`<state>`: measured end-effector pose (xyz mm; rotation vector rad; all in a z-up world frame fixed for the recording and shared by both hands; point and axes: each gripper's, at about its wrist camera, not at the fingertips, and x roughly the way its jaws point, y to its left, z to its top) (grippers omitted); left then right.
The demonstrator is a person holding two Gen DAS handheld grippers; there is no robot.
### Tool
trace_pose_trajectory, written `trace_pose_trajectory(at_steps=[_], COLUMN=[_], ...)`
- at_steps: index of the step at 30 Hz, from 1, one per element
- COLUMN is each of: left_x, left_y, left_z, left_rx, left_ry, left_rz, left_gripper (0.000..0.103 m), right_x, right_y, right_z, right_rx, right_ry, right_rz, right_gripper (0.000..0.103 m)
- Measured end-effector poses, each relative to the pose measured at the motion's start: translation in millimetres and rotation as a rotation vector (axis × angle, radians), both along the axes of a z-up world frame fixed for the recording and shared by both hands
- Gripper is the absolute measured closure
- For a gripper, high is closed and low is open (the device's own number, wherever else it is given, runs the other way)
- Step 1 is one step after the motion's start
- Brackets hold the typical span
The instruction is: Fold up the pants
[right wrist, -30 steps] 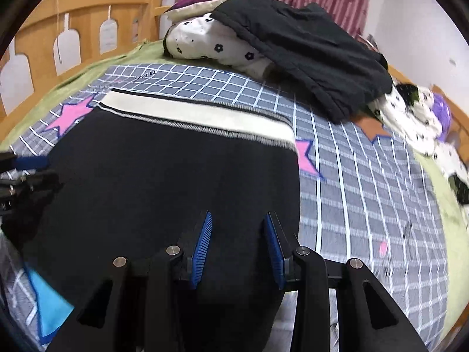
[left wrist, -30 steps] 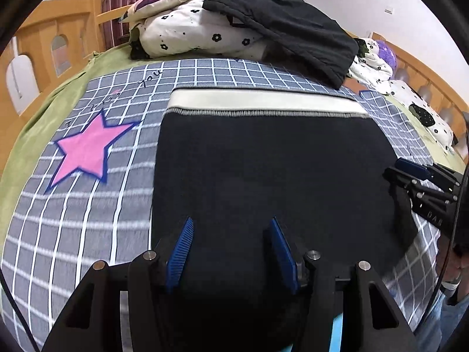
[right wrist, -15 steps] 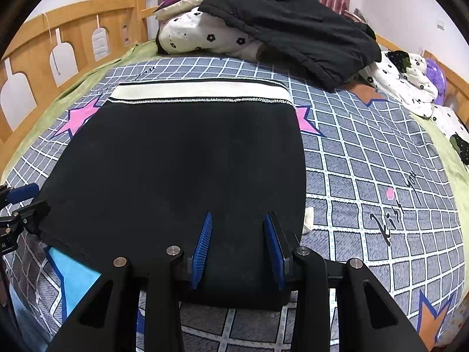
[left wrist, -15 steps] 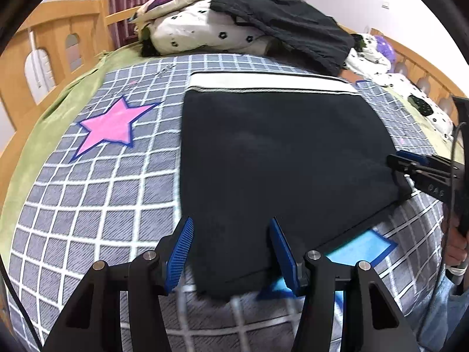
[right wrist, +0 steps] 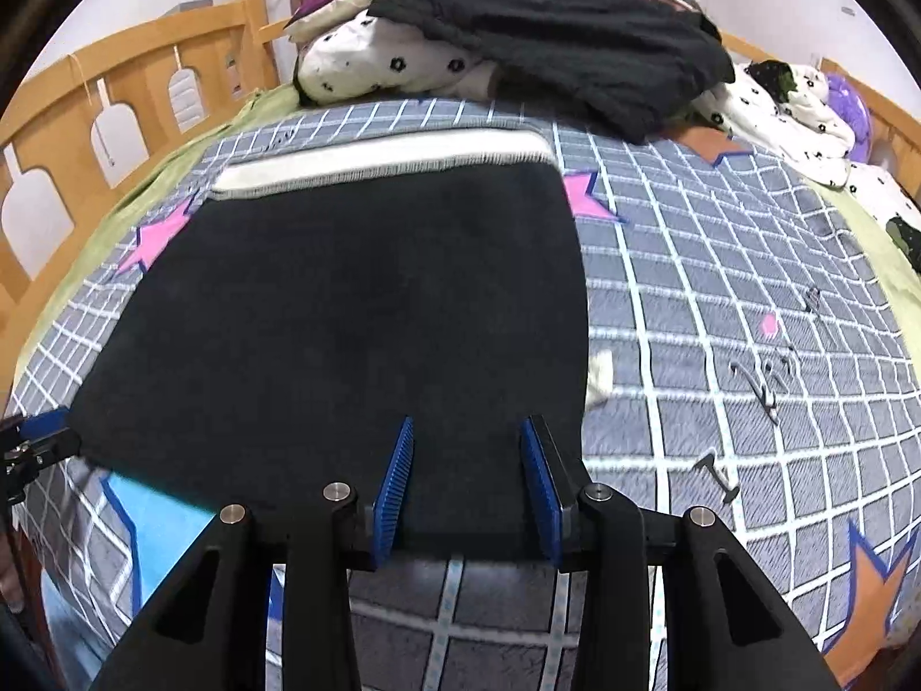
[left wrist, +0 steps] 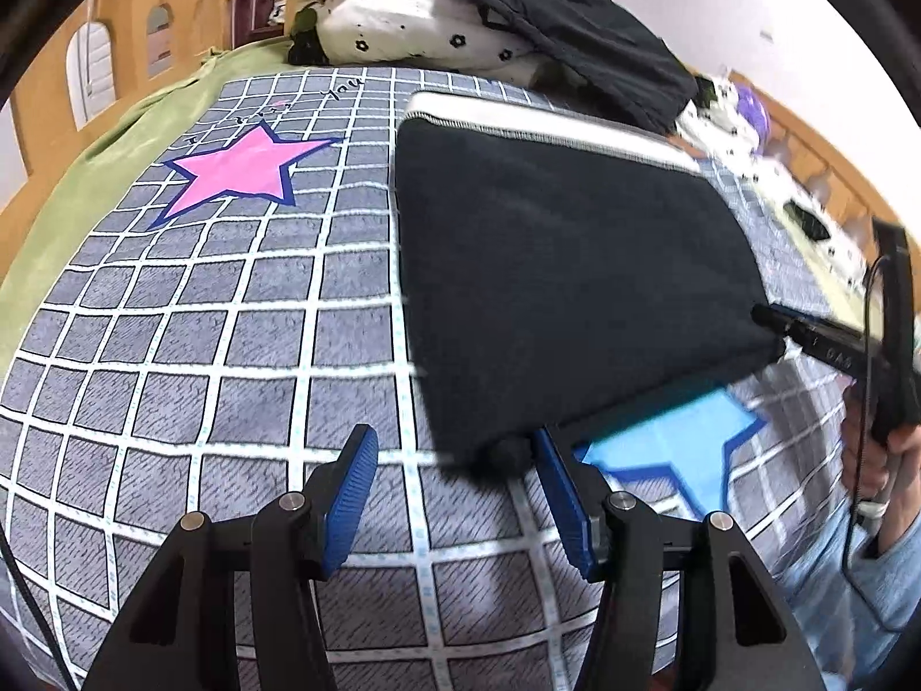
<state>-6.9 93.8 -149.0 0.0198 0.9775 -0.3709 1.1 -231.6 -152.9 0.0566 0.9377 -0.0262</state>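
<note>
The black pants (left wrist: 564,282) lie folded flat on the grey checked bedspread, with the cream waistband (left wrist: 552,124) at the far end. They also show in the right wrist view (right wrist: 357,316). My left gripper (left wrist: 455,495) is open, with the near left corner of the pants just in front of its right finger. My right gripper (right wrist: 469,478) is open with its fingers over the near right edge of the pants. It also shows in the left wrist view (left wrist: 806,334) at the pants' right corner.
A pile of bedding and dark clothes (right wrist: 518,40) lies at the head of the bed. Wooden rails (right wrist: 115,115) run along the left side. A pink star (left wrist: 242,173) and a blue star (left wrist: 668,449) are printed on the bedspread. A small white scrap (right wrist: 598,380) lies right of the pants.
Both grippers have drawn back toward the near edge of the bed. The near edge of the pants now lies in front of the left fingers instead of under them.
</note>
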Motion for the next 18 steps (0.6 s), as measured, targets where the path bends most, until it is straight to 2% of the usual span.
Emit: trace_pose_trajectory(at_steps=[3,7,10,13,14,16,18], left_x=[-4.9,-15.2,-8.4,9.5,14.5,15.6,8.9], left_y=[0.5,3.1,-3.0,-15.7,-21.0,-30.5,-33.8], left_z=[1.8,22.3,30.3,22.3,15.3,2.0,1.6], left_rx=[0.008,-0.045,-0.073,-0.024,0.013,0.048,0.076], left_ry=[-0.027,-0.130,-0.150,-0.120,-0.099,-0.075,-0.111], left_rz=[-0.006,-0.004,0.001,0.044,0.055,0.033,0.021], left_gripper=[0.048,0.050,0.050,0.054,0.061,0.061,0.061], right_x=[-7.8,-17.1,-16.7,-8.3,-5.6,-3.8,-6.8], right_y=[-1.6,-19.5,-32.6,-37.4,-36.5,-34.0,-33.0], right_z=[-4.3,2.3,3.8,-5.2,-10.1,-20.1,-19.3], right_rx=[-0.008,0.036,0.051,0.075,0.078,0.083,0.067], right_ry=[-0.002,-0.030,-0.049,-0.032,-0.019,-0.008,-0.015], right_rz=[0.007,-0.039,-0.073,-0.079,-0.072,-0.064,-0.042], right_gripper=[0.064,0.064,0.064,0.066,0.068,0.068,0.068])
